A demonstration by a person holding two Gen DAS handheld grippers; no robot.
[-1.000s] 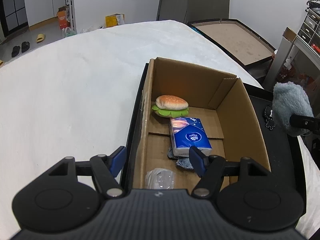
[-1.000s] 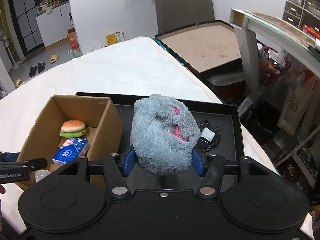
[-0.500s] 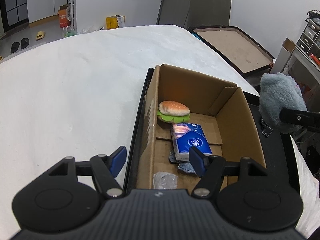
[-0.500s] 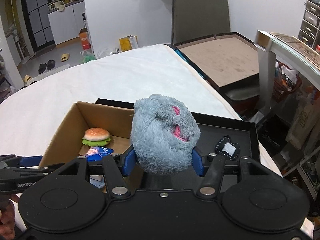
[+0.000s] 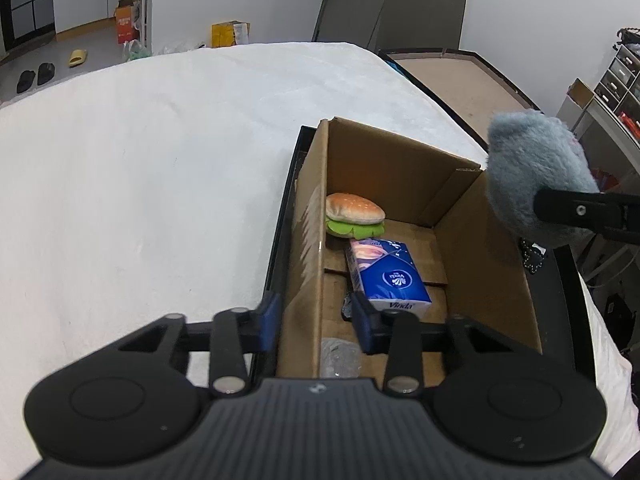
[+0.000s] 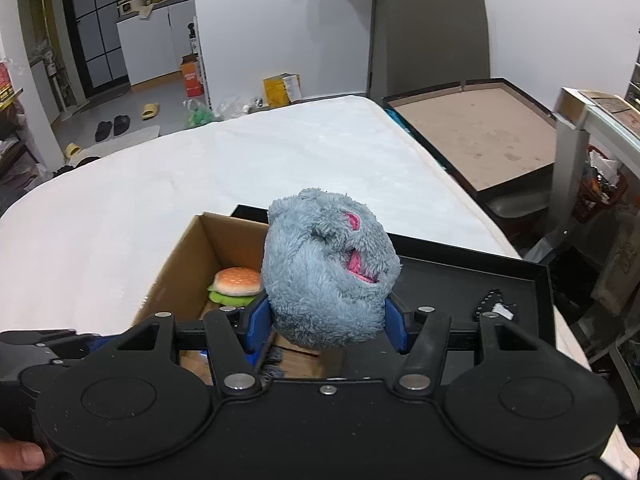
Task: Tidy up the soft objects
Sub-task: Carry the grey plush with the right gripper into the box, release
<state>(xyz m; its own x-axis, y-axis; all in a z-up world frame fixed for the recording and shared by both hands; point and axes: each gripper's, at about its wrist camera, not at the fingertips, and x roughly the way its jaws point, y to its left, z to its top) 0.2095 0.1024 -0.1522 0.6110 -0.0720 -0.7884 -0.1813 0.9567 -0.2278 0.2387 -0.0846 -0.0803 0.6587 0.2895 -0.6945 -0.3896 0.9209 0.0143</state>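
Cardboard fills most of what my left gripper [image 5: 316, 322] looks down on: an open brown cardboard box [image 5: 492, 280] sitting in a shallow black tray [image 5: 280, 232] on a table covered with a white cloth [image 5: 140, 184]. My left jaws are closing, and the box's near left wall stands between the two blue pads; the pads straddle that wall, though I cannot tell that they press on it yet. Inside the box, a soft toy hamburger with a tan bun and green lettuce [image 5: 354, 216] lies against the far left corner, and a blue pack of tissues [image 5: 386, 276] lies just in front of it, touching or nearly touching it. Something clear and crinkled, like plastic wrap [image 5: 340, 358], sits at the near end of the box floor, partly hidden by my left gripper. My right gripper [image 6: 326, 322] has its blue pads pressed into both sides of a round, fluffy grey plush toy with pink patches [image 6: 328, 264], holding it in the air above the right edge of the box, over the box's right wall and the tray beside it. On the bare tray floor to the right lies a small black pouch with a white label [image 6: 494, 310].
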